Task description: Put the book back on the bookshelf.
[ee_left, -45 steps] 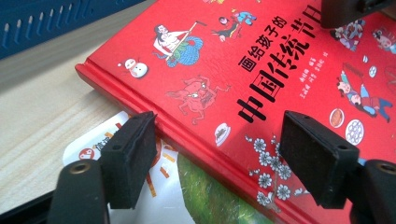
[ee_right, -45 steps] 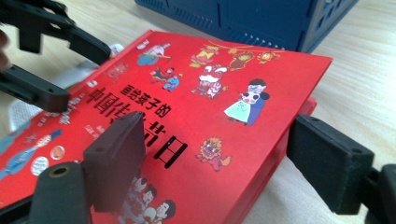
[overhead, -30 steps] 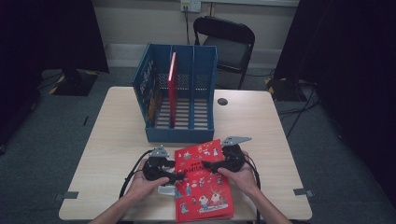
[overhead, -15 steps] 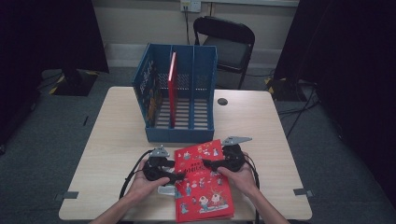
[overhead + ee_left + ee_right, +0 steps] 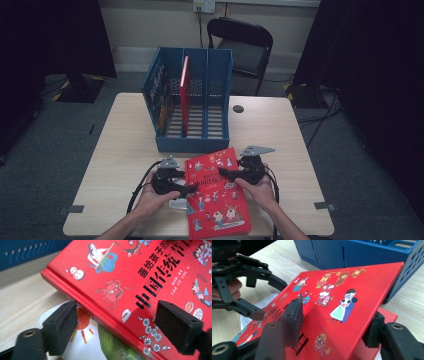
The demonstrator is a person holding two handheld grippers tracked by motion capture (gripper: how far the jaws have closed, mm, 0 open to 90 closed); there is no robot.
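Glossy red hardcover picture book [image 5: 215, 192] lying on the pale wooden surface [image 5: 122, 145], before the blue slotted plastic rack [image 5: 192, 107]. Left gripper [image 5: 116, 327] fingers just opening, straddling its spine edge; right gripper [image 5: 335, 322] fingers closing across the lifted cover. Probably stiff, slippery, moderately heavy; best gripped by the edges.

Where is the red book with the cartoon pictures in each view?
High view: red book lies bottom centre, between both hands.
Left gripper view: book spans upper right, across the jaws.
Right gripper view: book tilts across the centre.
Shared landmark: blue rack behind it.
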